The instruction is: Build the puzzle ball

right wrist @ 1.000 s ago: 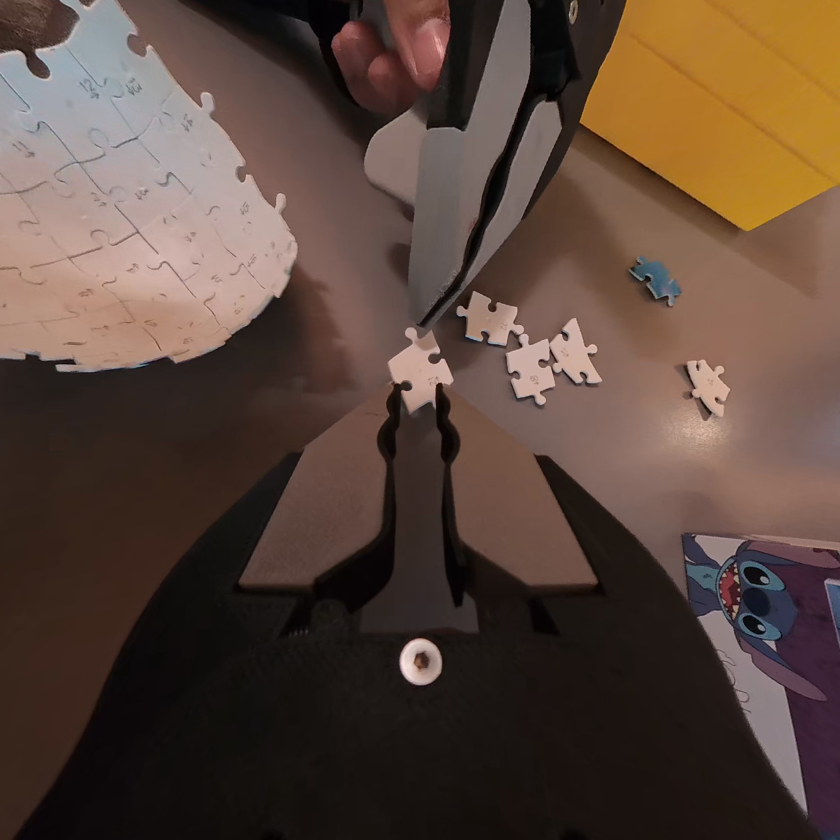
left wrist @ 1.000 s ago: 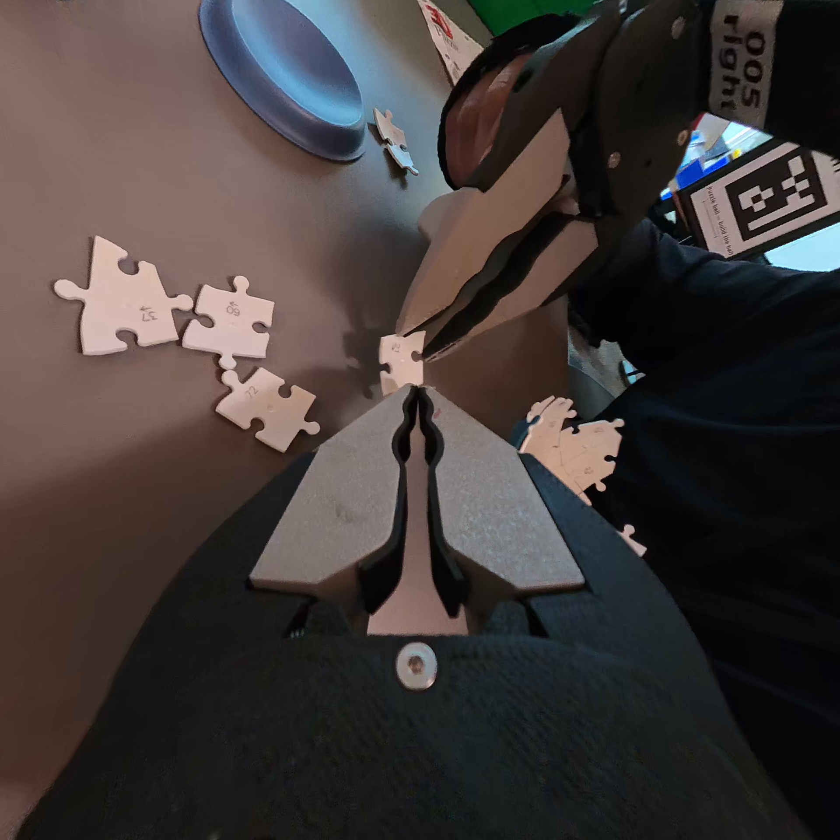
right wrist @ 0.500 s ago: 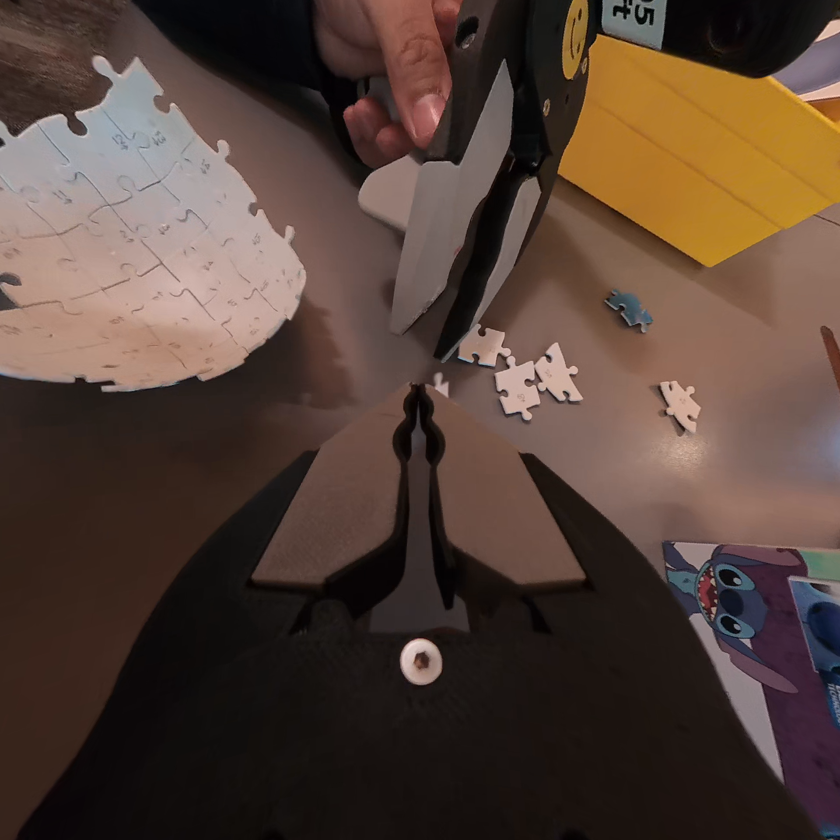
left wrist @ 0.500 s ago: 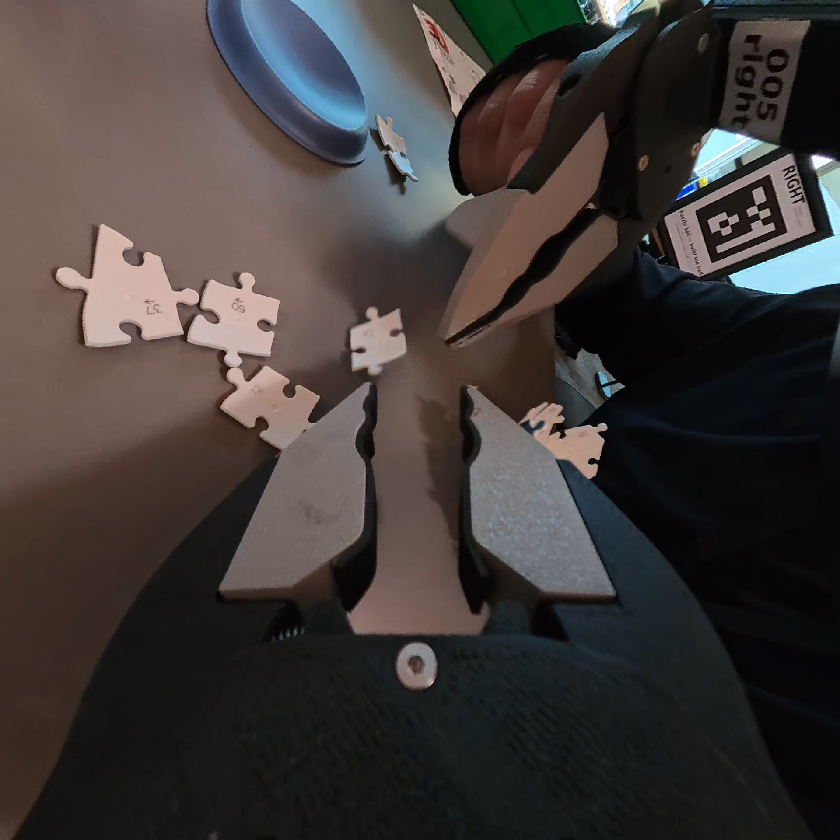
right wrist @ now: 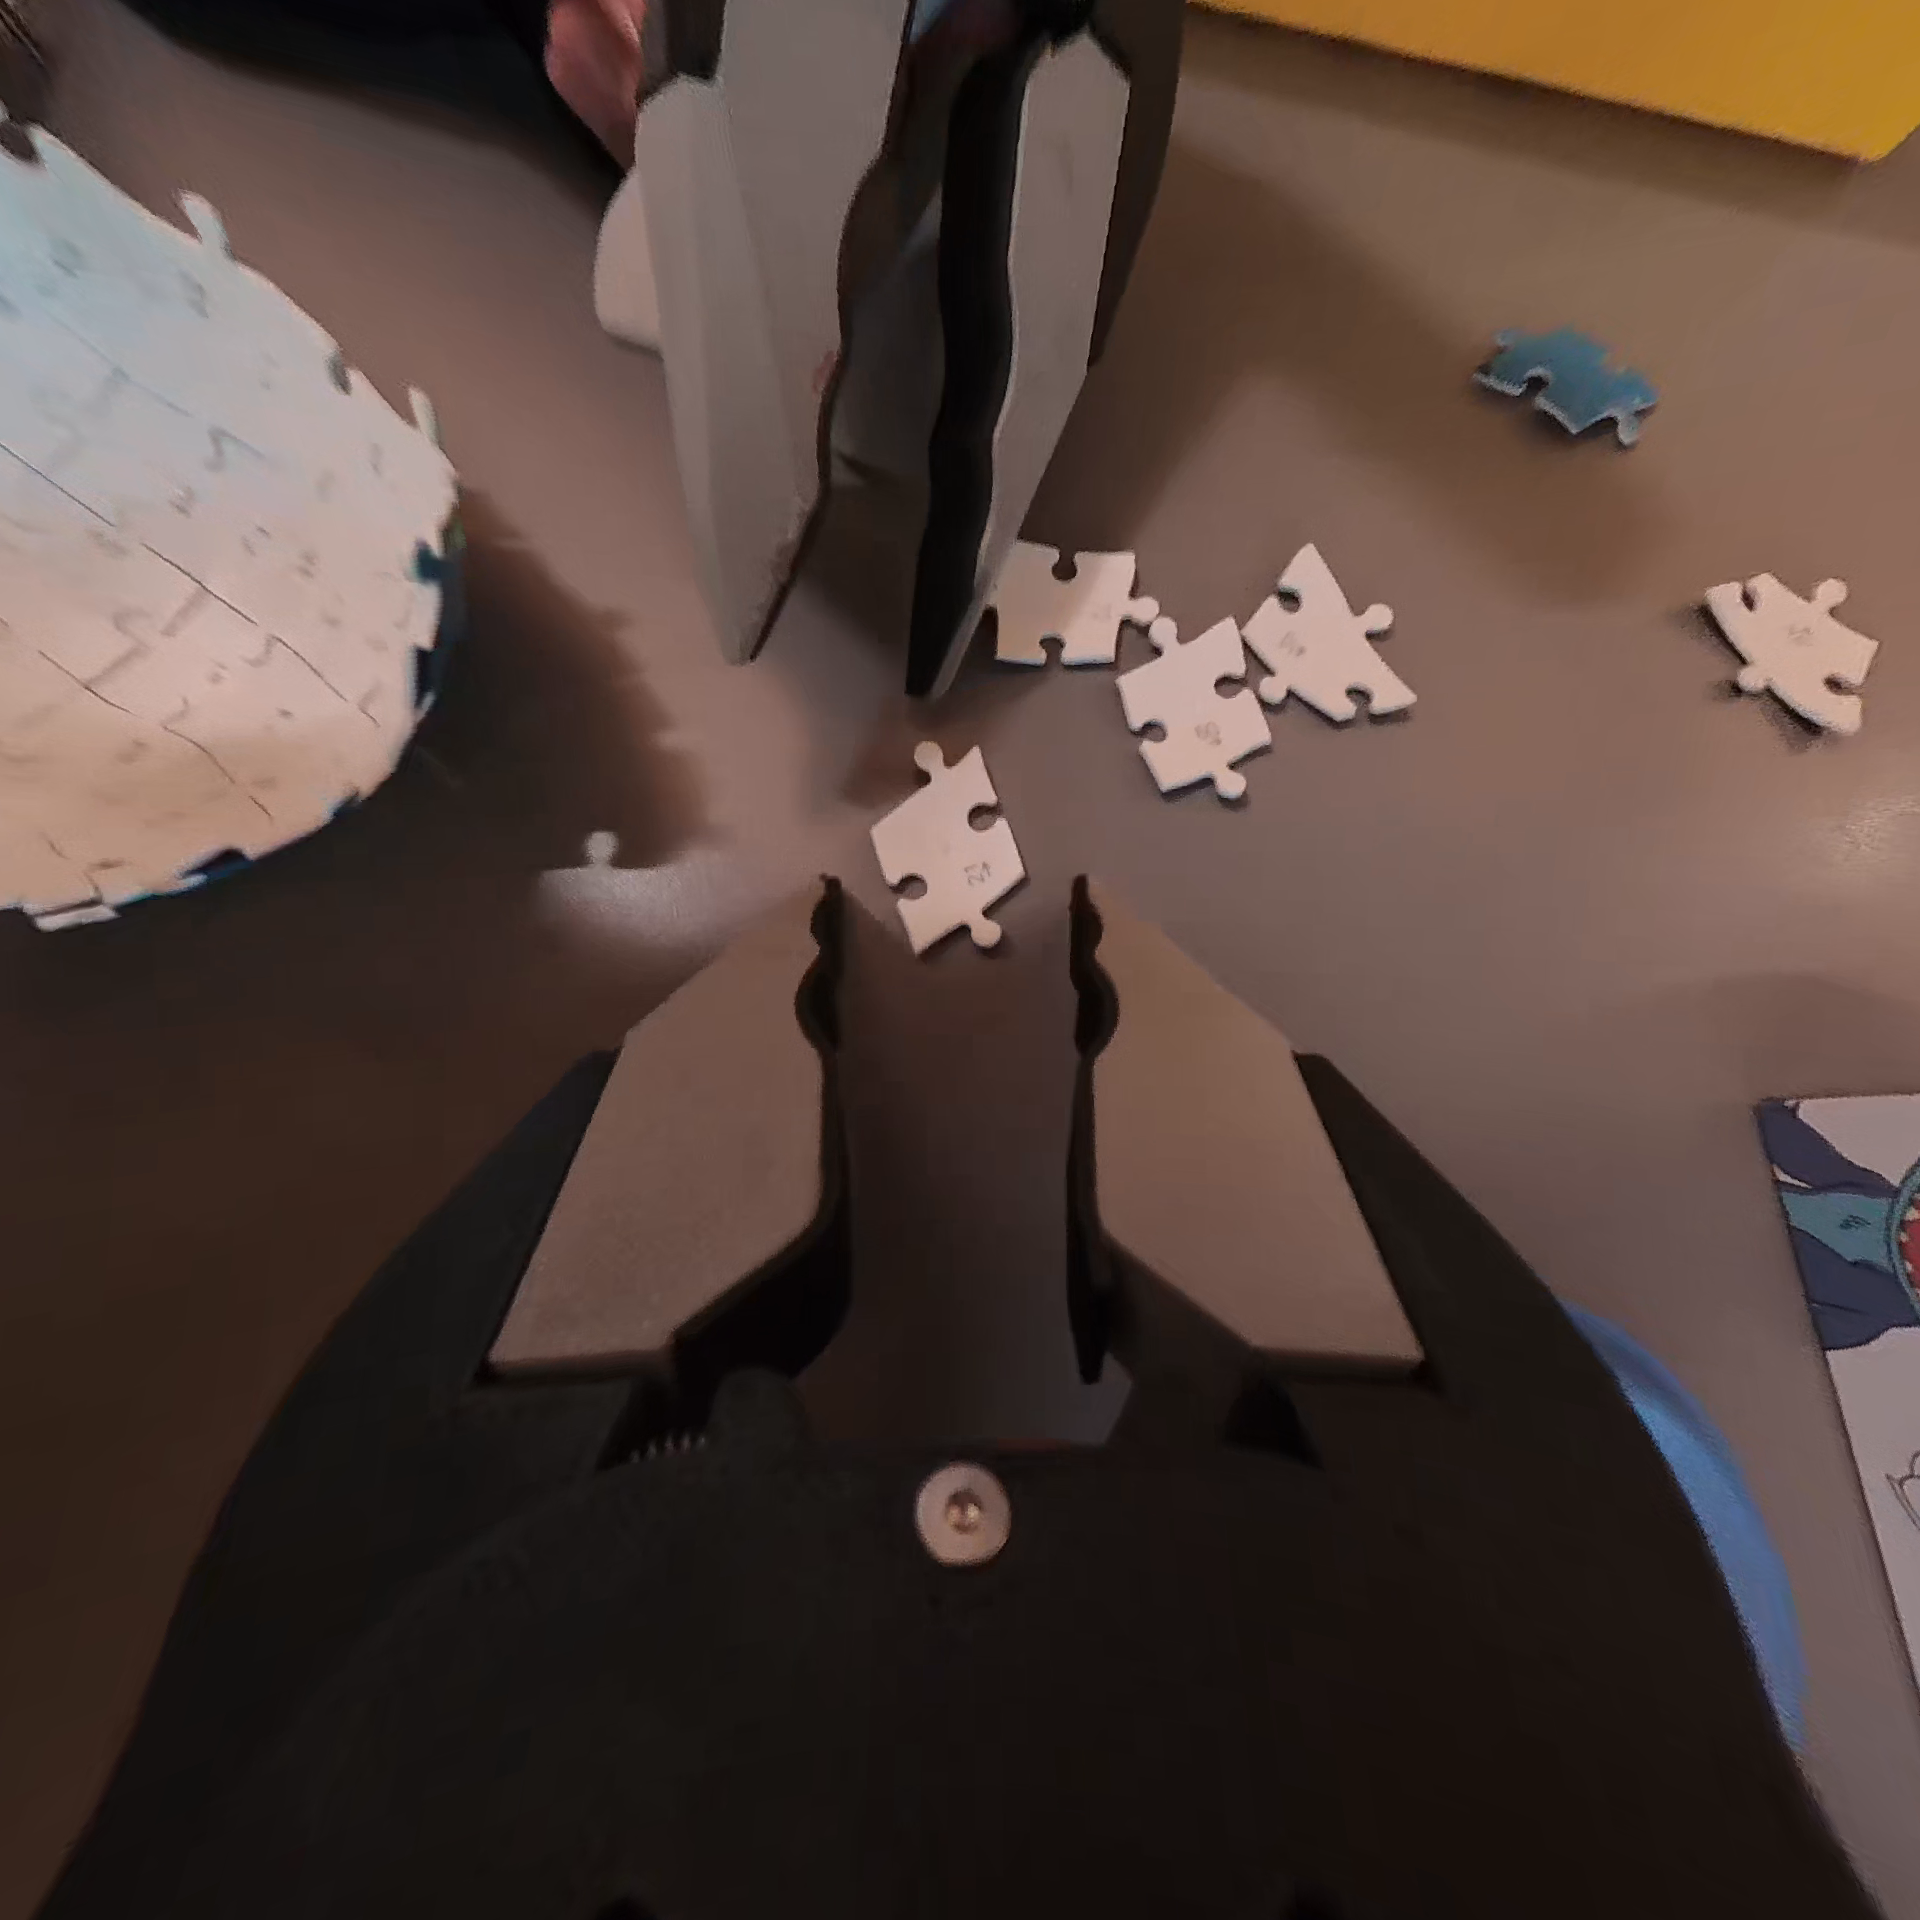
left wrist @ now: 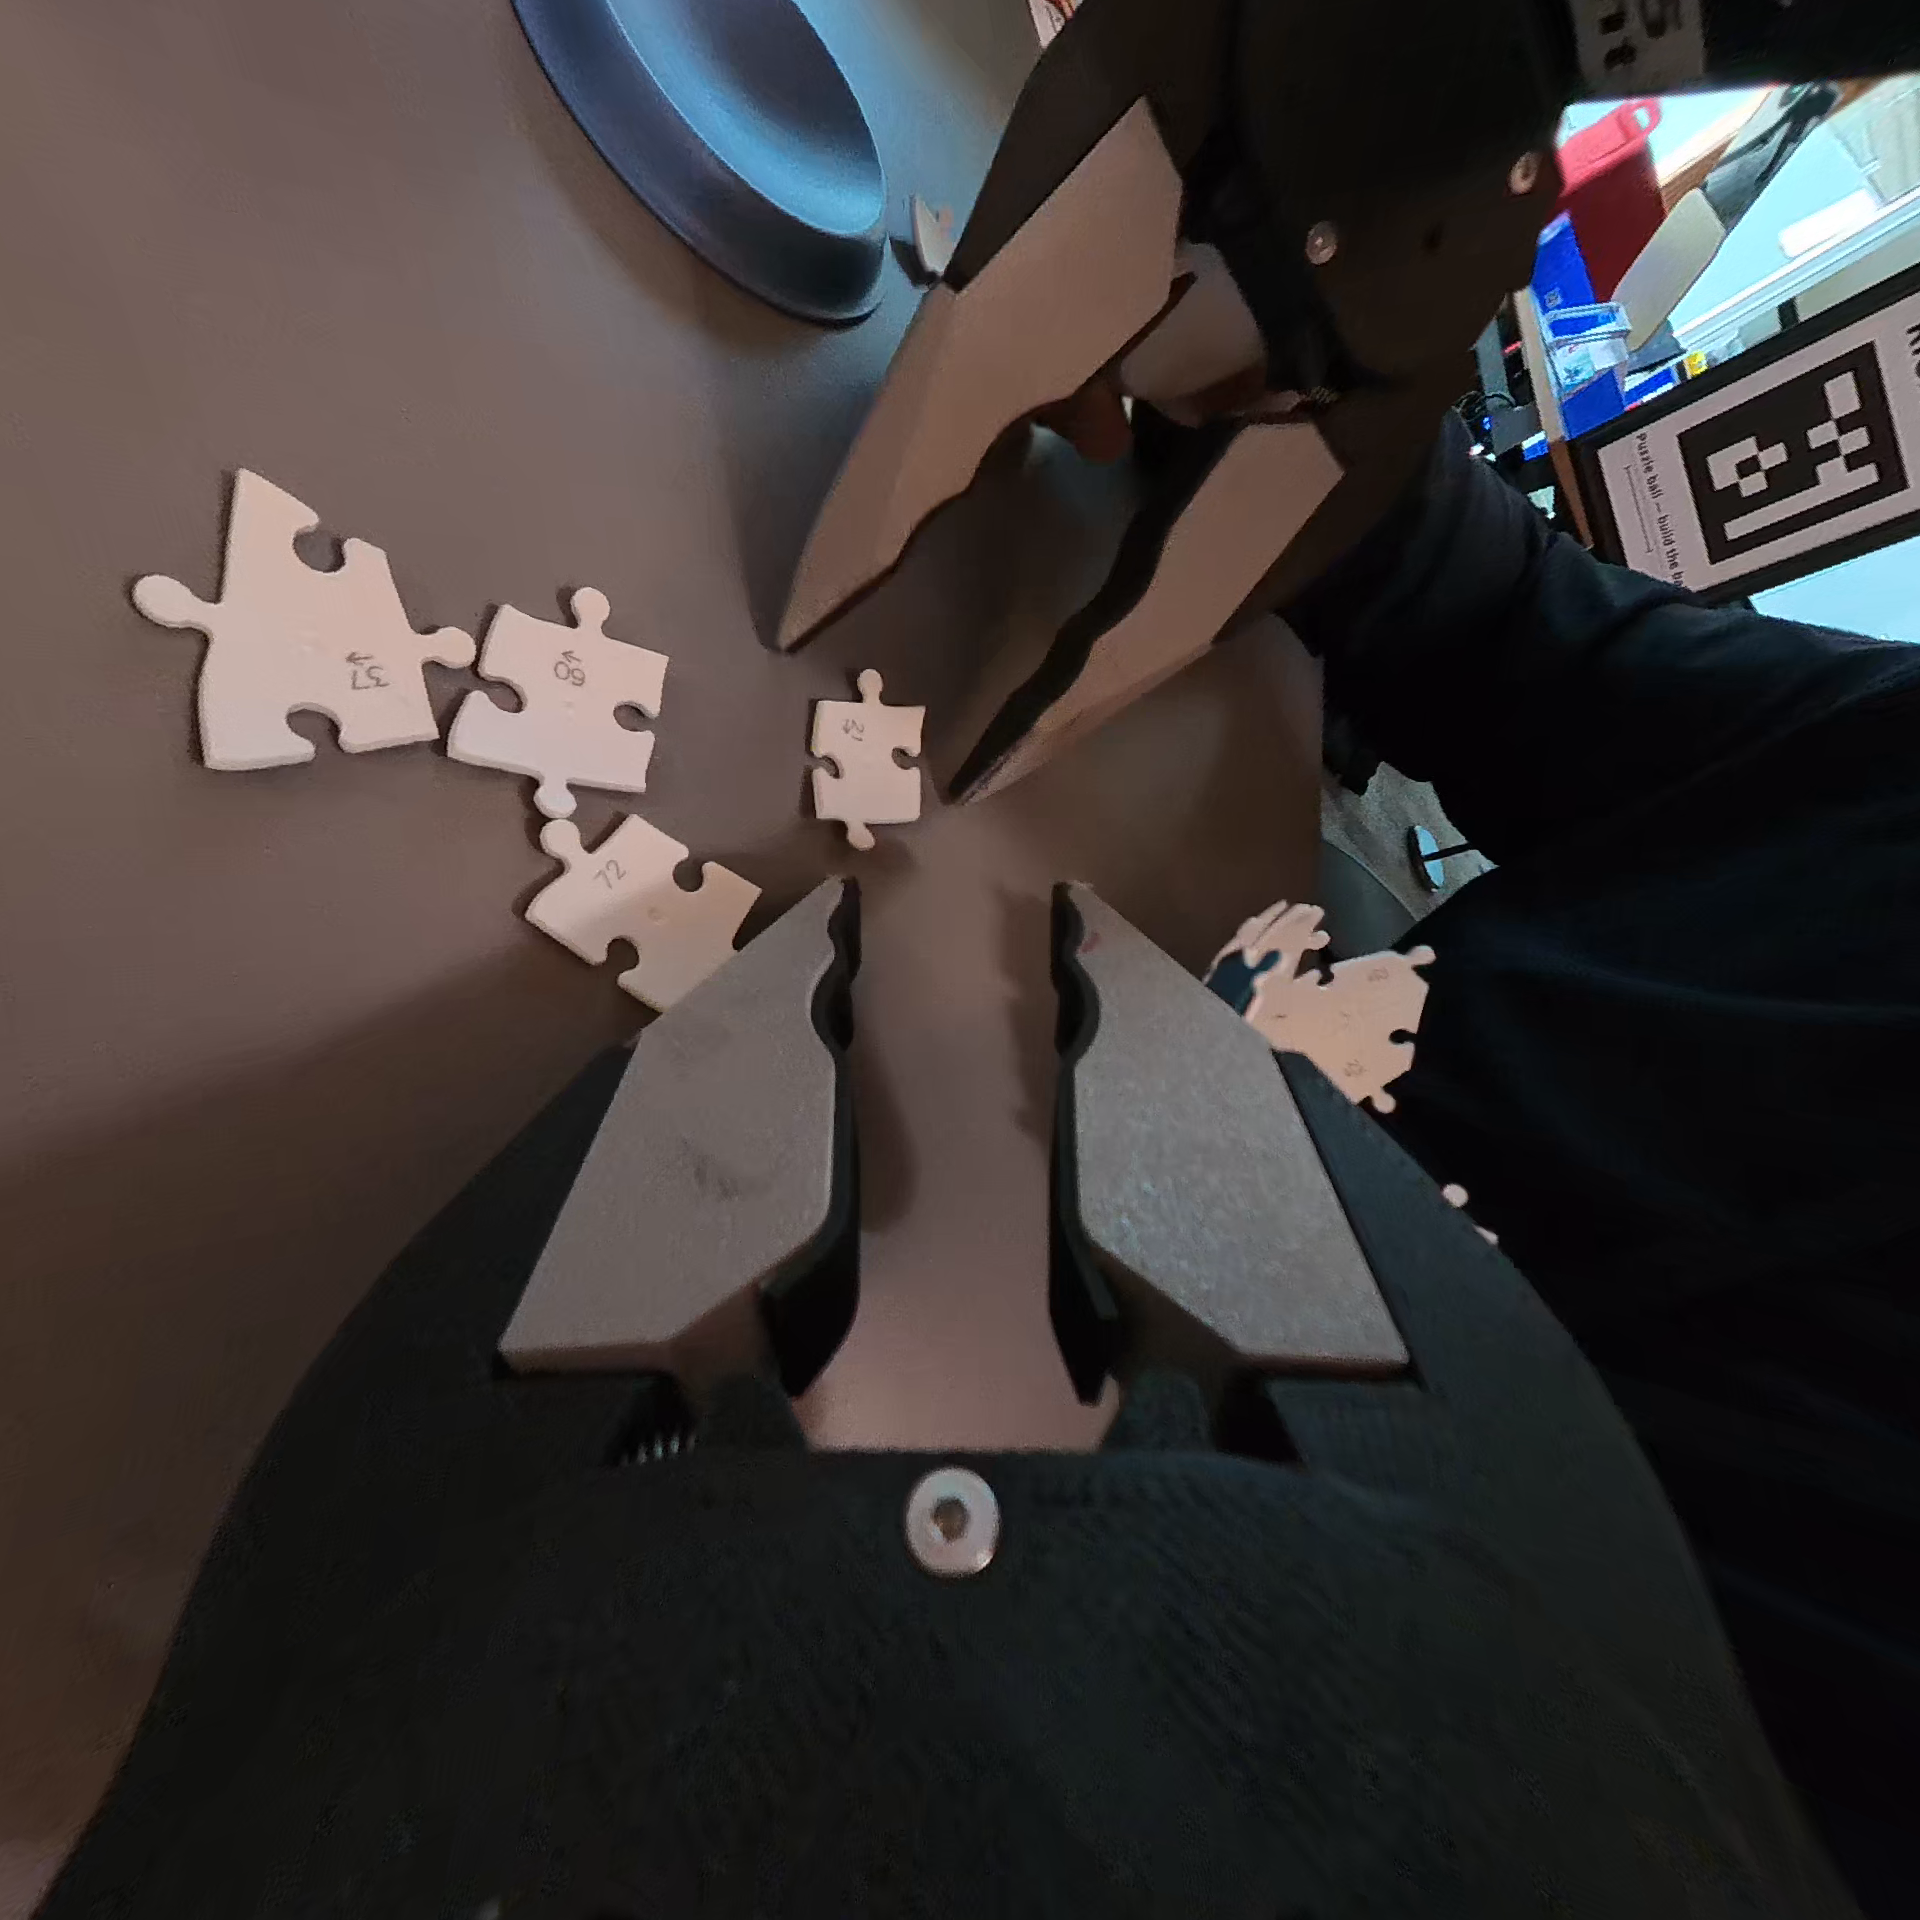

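Observation:
A white puzzle piece [left wrist: 868, 756] lies flat on the brown table [left wrist: 260, 1091], free of both grippers. My left gripper [left wrist: 954, 896] is open and empty, with its tips just short of the piece. My right gripper [right wrist: 955, 890] is open. The piece [right wrist: 951, 847] lies between its tips, and the pads do not touch it. Each gripper shows in the other's view, the right [left wrist: 878, 717] and the left [right wrist: 840, 670], both with spread fingers. The partly built ball [right wrist: 187, 623] stands at the left, and its edge [left wrist: 1340, 1013] also shows in the left wrist view.
Three loose white pieces [left wrist: 561, 691] lie left of the grippers; they also show in the right wrist view [right wrist: 1195, 717]. Farther right lie another white piece [right wrist: 1792, 649] and a blue one [right wrist: 1569, 384]. A blue dish [left wrist: 727, 135], a yellow box [right wrist: 1558, 73] and a picture sheet [right wrist: 1849, 1247] border the area. The left gripper's tips are roughly 4 cm from the right gripper's. My right tips are roughly 11 cm from the blue dish [left wrist: 727, 135].
A second ago the piece sat at my shut left fingertips, with the right closing on it. The left opened, the right shut without it, the piece dropped to the table, and the right opened.

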Tool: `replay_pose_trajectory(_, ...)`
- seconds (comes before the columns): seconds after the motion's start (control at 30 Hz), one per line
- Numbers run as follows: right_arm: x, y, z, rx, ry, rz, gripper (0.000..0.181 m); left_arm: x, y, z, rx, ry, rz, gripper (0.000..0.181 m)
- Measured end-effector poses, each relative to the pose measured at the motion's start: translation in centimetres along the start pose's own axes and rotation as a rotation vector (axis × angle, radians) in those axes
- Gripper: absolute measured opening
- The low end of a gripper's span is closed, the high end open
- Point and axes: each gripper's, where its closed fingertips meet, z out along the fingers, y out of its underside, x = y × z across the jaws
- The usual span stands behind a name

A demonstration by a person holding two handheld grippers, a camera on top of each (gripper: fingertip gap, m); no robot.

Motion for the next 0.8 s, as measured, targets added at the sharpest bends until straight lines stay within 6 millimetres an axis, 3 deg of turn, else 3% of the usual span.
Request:
replay_pose_trajectory(0.1,0.2,-0.2,0.3,0.016,-0.005,0.003,0.036,0.0,0.1,0.1,-0.006,-0.001,0.0,0.034)
replay_pose_trajectory(0.17,0.1,-0.3,0.3,0.025,-0.013,-0.012,0.024,-0.1,0.2,0.2,-0.01,-0.003,-0.002,0.034)
replay_pose_trajectory(0.43,-0.4,-1.0,0.6,0.027,0.024,-0.092,0.023,-0.3,0.0,0.2,0.0,-0.013,-0.008,0.033)
replay_pose_trajectory(0.6,-0.7,-2.6,-0.6,0.1,0.023,-0.089,0.023,-0.5,-0.4,-0.1,0.022,-0.012,-0.015,0.033)
replay_pose_trajectory(0.8,-1.8,-3.8,-1.1,0.135,0.017,-0.134,0.023,0.9,-0.7,-0.1,0.043,0.09,-0.039,0.027)
